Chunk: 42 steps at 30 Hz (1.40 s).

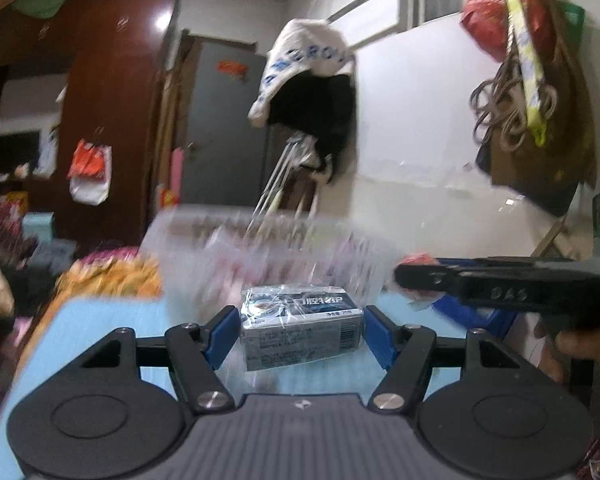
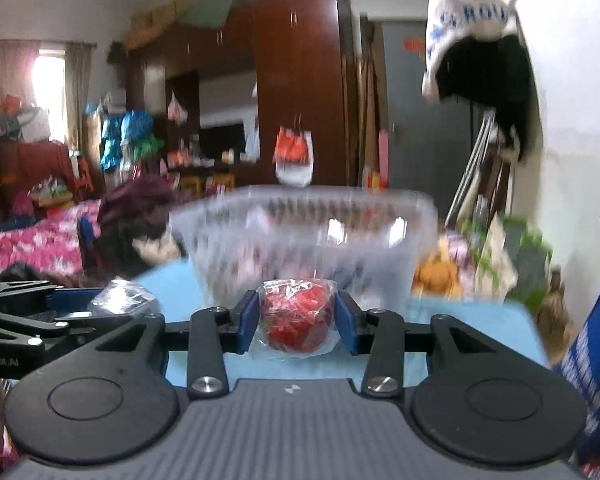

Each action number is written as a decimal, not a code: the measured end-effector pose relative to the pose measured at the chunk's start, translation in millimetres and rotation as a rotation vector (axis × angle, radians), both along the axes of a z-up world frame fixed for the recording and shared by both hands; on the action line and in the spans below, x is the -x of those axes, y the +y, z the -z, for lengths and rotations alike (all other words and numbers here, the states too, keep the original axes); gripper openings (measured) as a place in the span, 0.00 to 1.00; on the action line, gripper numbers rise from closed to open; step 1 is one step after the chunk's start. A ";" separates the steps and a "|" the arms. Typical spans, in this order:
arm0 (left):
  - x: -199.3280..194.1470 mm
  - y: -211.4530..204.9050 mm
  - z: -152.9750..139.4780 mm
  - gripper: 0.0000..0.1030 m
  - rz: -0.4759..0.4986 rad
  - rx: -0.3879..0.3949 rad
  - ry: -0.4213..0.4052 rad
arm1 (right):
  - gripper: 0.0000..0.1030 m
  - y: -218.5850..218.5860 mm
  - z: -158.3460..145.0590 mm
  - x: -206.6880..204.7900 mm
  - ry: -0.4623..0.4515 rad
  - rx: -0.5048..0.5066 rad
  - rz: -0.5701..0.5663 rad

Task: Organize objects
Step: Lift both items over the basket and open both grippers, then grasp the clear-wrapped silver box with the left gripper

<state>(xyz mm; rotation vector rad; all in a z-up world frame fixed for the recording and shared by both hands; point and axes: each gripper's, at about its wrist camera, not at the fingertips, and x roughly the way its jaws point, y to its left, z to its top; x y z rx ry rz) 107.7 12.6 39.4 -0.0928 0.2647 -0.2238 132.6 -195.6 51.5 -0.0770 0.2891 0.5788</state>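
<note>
My left gripper (image 1: 300, 330) is shut on a small grey box (image 1: 300, 328) wrapped in clear film, held above the light blue table (image 1: 100, 320). My right gripper (image 2: 296, 322) is shut on a red ball-shaped thing in a clear bag (image 2: 296, 322). A clear plastic basket (image 1: 268, 252) stands just ahead of both grippers, blurred; it also shows in the right wrist view (image 2: 308, 236). The right gripper shows in the left wrist view (image 1: 480, 280) at the right, and the left gripper with its wrapped box shows in the right wrist view (image 2: 80, 312) at the left.
The table (image 2: 480, 328) stands among clutter: pink bedding (image 2: 40, 244) at the left, a blue bag (image 2: 596, 360) at the right, orange cloth (image 1: 112, 276) past the table's left edge. Bags (image 1: 540, 120) hang on the white wall. A brown wardrobe (image 2: 300, 80) stands behind.
</note>
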 end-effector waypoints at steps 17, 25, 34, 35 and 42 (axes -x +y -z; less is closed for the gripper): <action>-200.1 22.6 -63.6 0.68 -0.198 -0.060 0.180 | 0.42 47.6 -32.5 -145.0 0.046 0.108 0.102; -191.8 29.4 -52.5 0.77 -0.199 -0.042 0.149 | 0.58 48.2 -31.0 -136.3 0.027 0.108 0.071; -114.1 24.0 -43.2 0.89 -0.131 -0.062 0.142 | 1.00 21.9 -45.4 -80.0 -0.095 0.036 0.085; -98.6 21.6 -35.6 0.90 -0.105 -0.074 0.137 | 1.00 16.7 -43.2 -67.9 -0.099 0.029 0.082; -58.3 13.3 28.4 0.91 -0.031 -0.077 0.230 | 1.00 -10.5 -7.0 -38.6 -0.013 -0.008 0.062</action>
